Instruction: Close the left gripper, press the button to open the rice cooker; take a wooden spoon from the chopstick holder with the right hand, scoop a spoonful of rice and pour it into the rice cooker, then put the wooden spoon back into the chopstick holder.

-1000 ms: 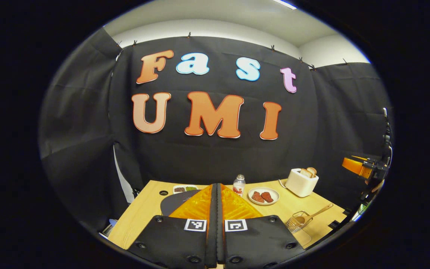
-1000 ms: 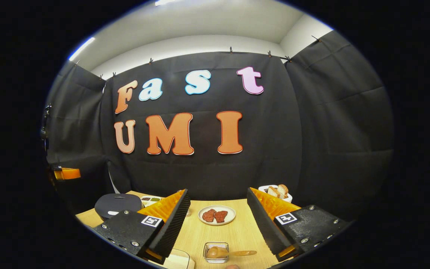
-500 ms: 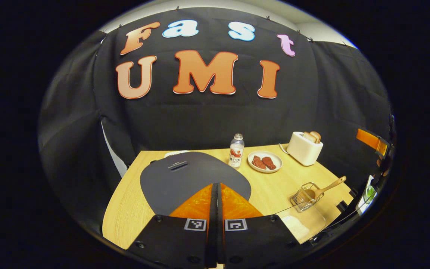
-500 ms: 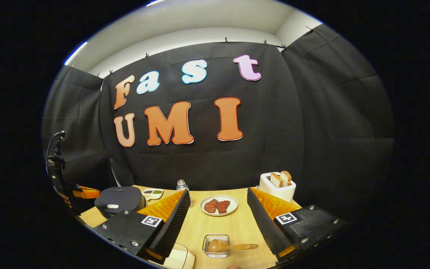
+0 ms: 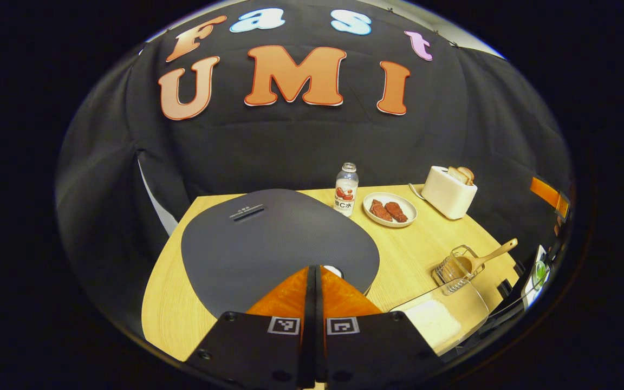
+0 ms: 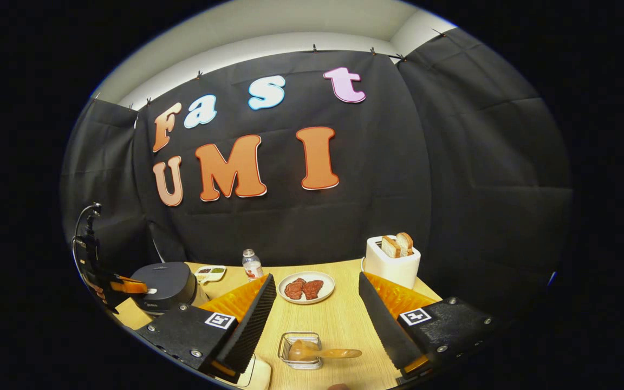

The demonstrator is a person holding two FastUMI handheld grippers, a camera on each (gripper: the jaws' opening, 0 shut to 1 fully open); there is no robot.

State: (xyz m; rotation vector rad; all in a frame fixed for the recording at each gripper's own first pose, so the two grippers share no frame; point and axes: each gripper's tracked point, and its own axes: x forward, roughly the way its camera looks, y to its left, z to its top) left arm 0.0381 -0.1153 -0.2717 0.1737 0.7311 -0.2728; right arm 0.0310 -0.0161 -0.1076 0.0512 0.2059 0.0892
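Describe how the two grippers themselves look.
Both match. The left gripper and the right gripper have black bodies with screws, a square black-and-white marker on each half, and translucent orange ribbed fingers lined with black ridged padding.

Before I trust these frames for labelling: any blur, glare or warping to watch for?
Left gripper view: sharp, but fisheye bends the table edge and swells the cooker lid; light glare on the clear rice box. Right gripper view: also sharp, evenly lit with soft shadows; the spoon in its holder sits squeezed at the bottom rim.
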